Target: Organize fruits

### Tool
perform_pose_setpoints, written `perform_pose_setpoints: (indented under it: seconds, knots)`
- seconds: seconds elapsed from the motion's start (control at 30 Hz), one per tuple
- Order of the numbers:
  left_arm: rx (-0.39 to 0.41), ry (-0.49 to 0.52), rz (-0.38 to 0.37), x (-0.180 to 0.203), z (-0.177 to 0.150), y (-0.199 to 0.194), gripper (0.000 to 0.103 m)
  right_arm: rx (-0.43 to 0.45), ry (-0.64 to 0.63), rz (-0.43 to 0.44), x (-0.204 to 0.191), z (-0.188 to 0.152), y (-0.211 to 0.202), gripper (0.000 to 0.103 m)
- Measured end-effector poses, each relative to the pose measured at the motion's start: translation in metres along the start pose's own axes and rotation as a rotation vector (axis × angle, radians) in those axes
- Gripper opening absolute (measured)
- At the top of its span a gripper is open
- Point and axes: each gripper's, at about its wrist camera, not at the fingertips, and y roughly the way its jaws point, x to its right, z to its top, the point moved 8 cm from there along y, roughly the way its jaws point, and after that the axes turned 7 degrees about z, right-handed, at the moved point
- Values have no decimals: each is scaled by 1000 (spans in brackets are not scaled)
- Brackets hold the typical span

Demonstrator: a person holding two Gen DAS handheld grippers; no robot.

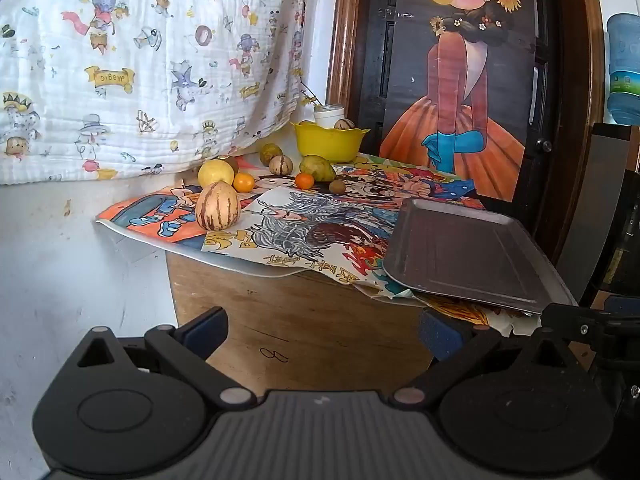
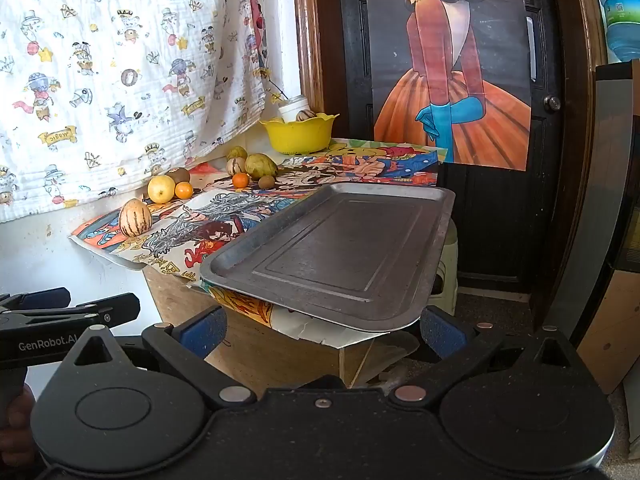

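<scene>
In the left wrist view, the striped melon [image 1: 218, 206] is seen standing upright on the counter [image 1: 296, 320] ahead and left of the left gripper [image 1: 322, 330], whose jaws, like those of the right gripper [image 2: 322, 330], are spread wide and empty, and the left is judged nearer.

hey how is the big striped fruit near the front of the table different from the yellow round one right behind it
The striped fruit is egg-shaped and cream with dark purple-brown streaks; the yellow fruit is rounder and plain yellow, unmarked. The striped fruit stands alone toward the table's front edge, upright on its broad end, while the yellow fruit sits farther back with a small orange fruit right beside it. They look similar in size. Both rest on the cartoon-printed paper, outside the yellow bowl and the metal tray.
</scene>
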Motion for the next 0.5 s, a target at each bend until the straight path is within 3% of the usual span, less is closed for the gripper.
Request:
perform_pose_setpoints:
  seconds: [0.5]
  knots:
    - [-2, 0, 0, 0, 0, 0, 103, -3, 2, 1, 0, -1, 1, 103]
